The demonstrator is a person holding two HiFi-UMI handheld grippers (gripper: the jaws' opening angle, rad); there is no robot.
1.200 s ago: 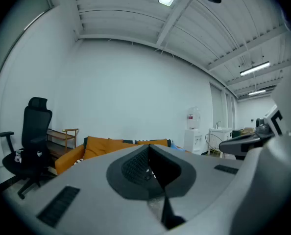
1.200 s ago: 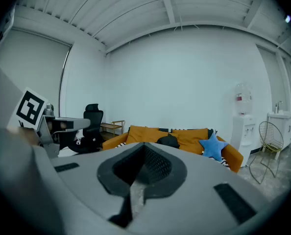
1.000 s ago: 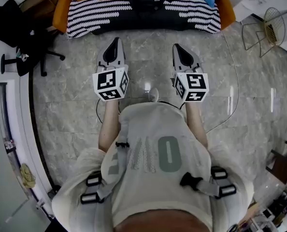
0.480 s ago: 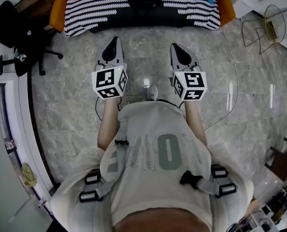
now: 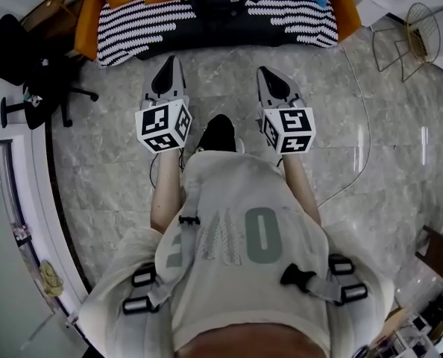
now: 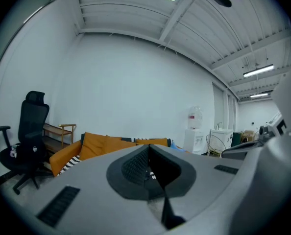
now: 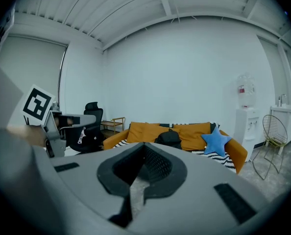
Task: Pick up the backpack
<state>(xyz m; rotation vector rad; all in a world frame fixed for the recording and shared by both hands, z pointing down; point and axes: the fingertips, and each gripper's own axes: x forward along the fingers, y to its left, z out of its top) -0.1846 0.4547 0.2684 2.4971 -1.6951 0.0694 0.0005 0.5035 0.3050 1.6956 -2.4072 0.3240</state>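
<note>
Plainly, the black backpack (image 7: 169, 138) sat on the orange sofa (image 7: 194, 131), not yet picked up; my left gripper (image 5: 173, 64) and right gripper (image 5: 264, 73), both shut and empty, hung well short; approach, grasp and lift all lay ahead.

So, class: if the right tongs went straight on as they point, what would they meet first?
Probably the sofa, near the backpack; nothing shows in between, though depth is unclear.
</note>
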